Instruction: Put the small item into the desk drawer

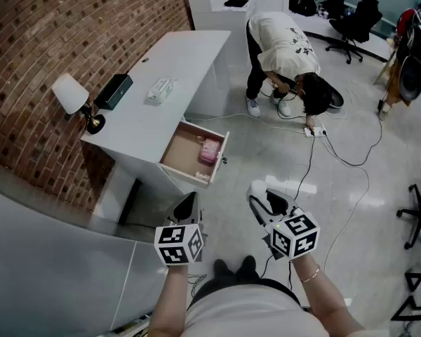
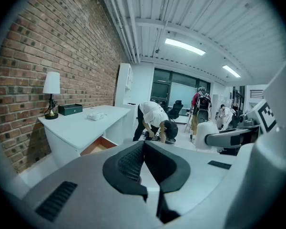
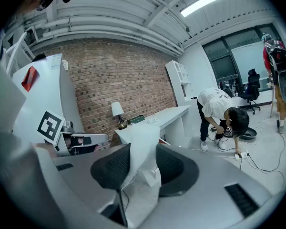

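Note:
The white desk [image 1: 170,69] stands against the brick wall with its drawer [image 1: 183,154] pulled open. A pink item [image 1: 209,150] lies inside the drawer. My right gripper [image 1: 261,194] hangs over the floor, nearer to me than the drawer, shut on a small white packet [image 3: 142,151] that sticks up between its jaws. My left gripper [image 1: 188,201] hovers beside it on the left, jaws together and empty. In the left gripper view, that gripper [image 2: 143,147] points toward the desk and the open drawer [image 2: 97,147].
On the desk stand a lamp [image 1: 71,95], a dark green box [image 1: 114,91] and a white pack [image 1: 160,88]. A person [image 1: 288,48] bends over a power strip [image 1: 314,130] and cables on the floor beyond the desk. Office chairs [image 1: 354,20] stand at the far right.

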Demonstrator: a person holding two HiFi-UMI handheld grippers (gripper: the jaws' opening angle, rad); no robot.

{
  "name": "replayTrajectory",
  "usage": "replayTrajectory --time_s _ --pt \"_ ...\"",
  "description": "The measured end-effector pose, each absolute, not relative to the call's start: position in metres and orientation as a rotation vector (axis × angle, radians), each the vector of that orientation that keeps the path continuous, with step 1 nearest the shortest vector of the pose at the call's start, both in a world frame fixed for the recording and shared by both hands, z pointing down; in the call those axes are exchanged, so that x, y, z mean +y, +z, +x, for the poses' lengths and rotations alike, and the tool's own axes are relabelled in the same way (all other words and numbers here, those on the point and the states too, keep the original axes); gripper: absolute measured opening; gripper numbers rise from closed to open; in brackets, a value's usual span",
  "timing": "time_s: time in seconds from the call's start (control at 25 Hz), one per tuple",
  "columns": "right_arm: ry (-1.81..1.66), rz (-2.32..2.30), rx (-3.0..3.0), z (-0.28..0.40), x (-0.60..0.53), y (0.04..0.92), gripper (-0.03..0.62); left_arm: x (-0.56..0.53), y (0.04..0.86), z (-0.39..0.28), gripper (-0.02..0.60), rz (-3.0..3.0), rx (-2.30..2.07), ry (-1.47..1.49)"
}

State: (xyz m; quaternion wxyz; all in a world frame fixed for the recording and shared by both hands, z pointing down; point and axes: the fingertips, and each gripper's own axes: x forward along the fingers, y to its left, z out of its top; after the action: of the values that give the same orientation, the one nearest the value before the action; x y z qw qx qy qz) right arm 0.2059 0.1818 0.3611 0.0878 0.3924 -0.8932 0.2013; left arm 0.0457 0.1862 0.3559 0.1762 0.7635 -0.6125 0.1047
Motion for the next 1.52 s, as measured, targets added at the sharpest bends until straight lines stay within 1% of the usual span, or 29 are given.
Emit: replayTrajectory --time_s 1.08,1.32,1.52 --pt "0.675 1.172 -2.651 0.248 0.184 0.365 0.164 0.188 0.353 0.081 0.021 2.161 -1.742 0.283" --pt "0.711 1.19 -2.642 0.254 0.169 0.37 0.164 0.171 0.36 0.086 0.021 2.163 -1.724 0.311" --pt "0.748 1.203 -2.619 0.251 0.138 0.38 0.164 0.135 0.371 0.081 0.021 2.159 -1.702 0.325"
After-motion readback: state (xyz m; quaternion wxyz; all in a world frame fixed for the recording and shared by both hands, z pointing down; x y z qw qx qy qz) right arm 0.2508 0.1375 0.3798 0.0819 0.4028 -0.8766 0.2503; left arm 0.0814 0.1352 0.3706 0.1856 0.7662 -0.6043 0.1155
